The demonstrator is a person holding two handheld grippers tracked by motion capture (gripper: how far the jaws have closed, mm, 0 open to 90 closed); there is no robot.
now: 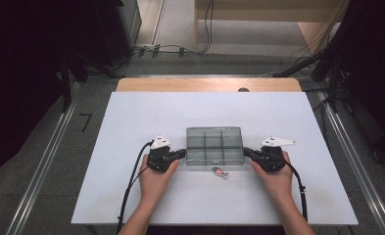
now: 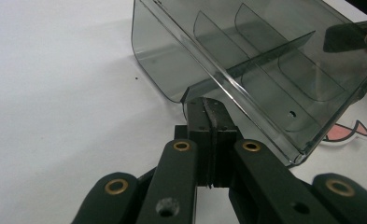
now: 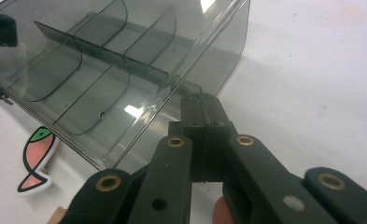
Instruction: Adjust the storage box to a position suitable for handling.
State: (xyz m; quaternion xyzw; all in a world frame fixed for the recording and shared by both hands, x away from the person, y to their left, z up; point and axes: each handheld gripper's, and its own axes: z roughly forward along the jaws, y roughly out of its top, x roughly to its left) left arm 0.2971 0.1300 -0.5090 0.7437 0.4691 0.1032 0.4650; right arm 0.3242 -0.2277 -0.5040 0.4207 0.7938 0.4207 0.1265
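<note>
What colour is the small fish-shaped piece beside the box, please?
Pink with a green head, clearest in the right gripper view.

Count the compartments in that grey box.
6, in two rows of three inside the clear grey box between the left gripper and the right gripper: three far, three near. All look empty.

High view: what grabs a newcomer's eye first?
A smoky clear plastic box with dividers sits mid-table, with the left gripper at its left end and the right gripper at its right end, jaws together at the side walls. Just in front of the box lies a small fish sticker on the white table.
</note>
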